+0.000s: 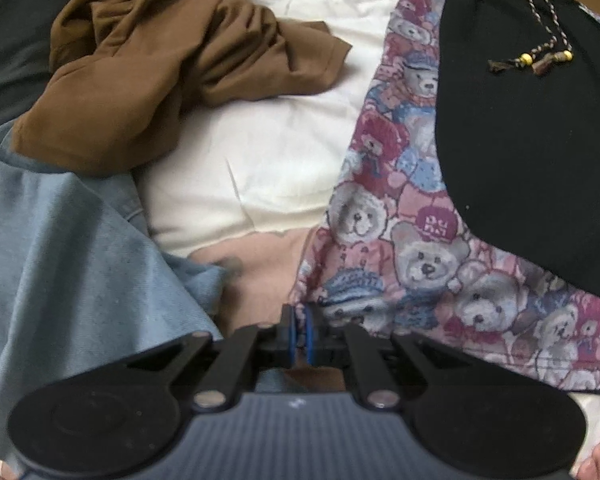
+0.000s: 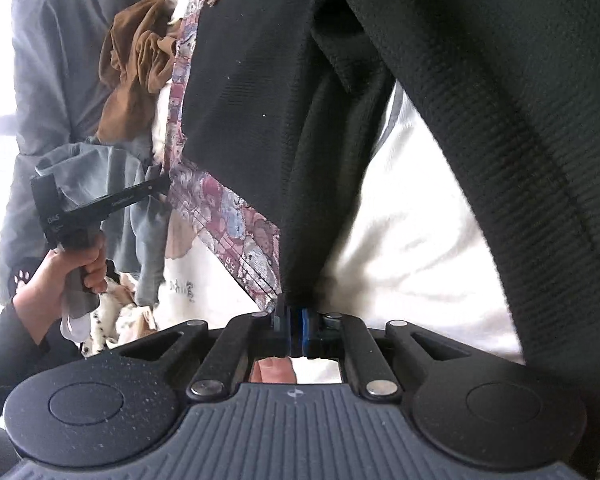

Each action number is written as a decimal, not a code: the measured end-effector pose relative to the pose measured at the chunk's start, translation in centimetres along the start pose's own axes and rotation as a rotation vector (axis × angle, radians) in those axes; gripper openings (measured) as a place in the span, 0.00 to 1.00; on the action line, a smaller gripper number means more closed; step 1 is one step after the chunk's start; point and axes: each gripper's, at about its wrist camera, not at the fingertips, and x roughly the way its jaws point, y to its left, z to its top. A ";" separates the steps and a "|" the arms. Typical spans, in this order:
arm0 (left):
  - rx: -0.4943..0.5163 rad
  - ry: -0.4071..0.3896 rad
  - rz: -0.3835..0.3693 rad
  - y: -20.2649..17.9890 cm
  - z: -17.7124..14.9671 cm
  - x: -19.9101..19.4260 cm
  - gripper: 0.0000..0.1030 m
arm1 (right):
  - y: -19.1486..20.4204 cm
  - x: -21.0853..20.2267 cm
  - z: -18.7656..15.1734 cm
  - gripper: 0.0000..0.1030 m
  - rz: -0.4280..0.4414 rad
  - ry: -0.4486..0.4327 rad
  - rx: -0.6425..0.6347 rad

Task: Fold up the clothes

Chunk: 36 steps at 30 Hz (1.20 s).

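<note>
- Left gripper (image 1: 300, 328) is clamped on the teddy-bear print garment's (image 1: 420, 248) edge.
- Right gripper (image 2: 294, 326) pinches the black garment (image 2: 260, 80).
- Brown shirt (image 1: 148, 64) lies crumpled on white cloth (image 1: 268, 152).

The black knit garment (image 2: 480, 128) runs off the top and right edges of the right wrist view. The small print on the white cloth (image 2: 182, 288) is too blurred to read.

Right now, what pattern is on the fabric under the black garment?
Teddy bears in pink, blue and maroon; clearest in the left wrist view.
</note>
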 end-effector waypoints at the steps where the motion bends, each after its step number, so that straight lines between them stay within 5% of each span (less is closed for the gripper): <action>1: -0.010 0.001 -0.007 0.2 0.1 -0.1 0.05 | 0.2 -0.7 0.1 0.06 -0.012 -0.018 -0.014; 2: -0.018 -0.003 -0.012 0.3 0.1 -0.4 0.06 | 0.3 -1.4 0.2 0.07 -0.013 -0.043 -0.024; 4: -0.022 -0.016 -0.004 0.4 0.3 -0.8 0.08 | 0.4 -3.0 0.6 0.28 -0.019 -0.091 -0.031; 5: -0.024 -0.022 -0.001 0.5 0.3 -1.1 0.09 | 0.4 -3.5 0.9 0.32 -0.029 -0.119 -0.027; 12: -0.050 -0.078 0.014 0.3 1.0 -1.7 0.10 | -1.3 -6.0 2.6 0.35 -0.066 -0.225 0.041; 25: -0.038 -0.156 -0.006 -1.6 3.9 -0.5 0.18 | -0.6 -5.4 4.6 0.28 -0.150 -0.336 0.076; 29: -0.041 -0.170 -0.016 -2.4 4.3 -0.2 0.18 | -0.5 -5.2 5.2 0.17 -0.197 -0.333 0.068; 30: -0.038 -0.173 -0.016 -2.6 4.3 -0.2 0.18 | -0.4 -5.1 5.3 0.08 -0.216 -0.332 0.058; 36: -0.033 -0.183 -0.005 -3.1 4.5 0.2 0.18 | -0.6 -6.2 4.3 0.07 -0.260 -0.353 0.065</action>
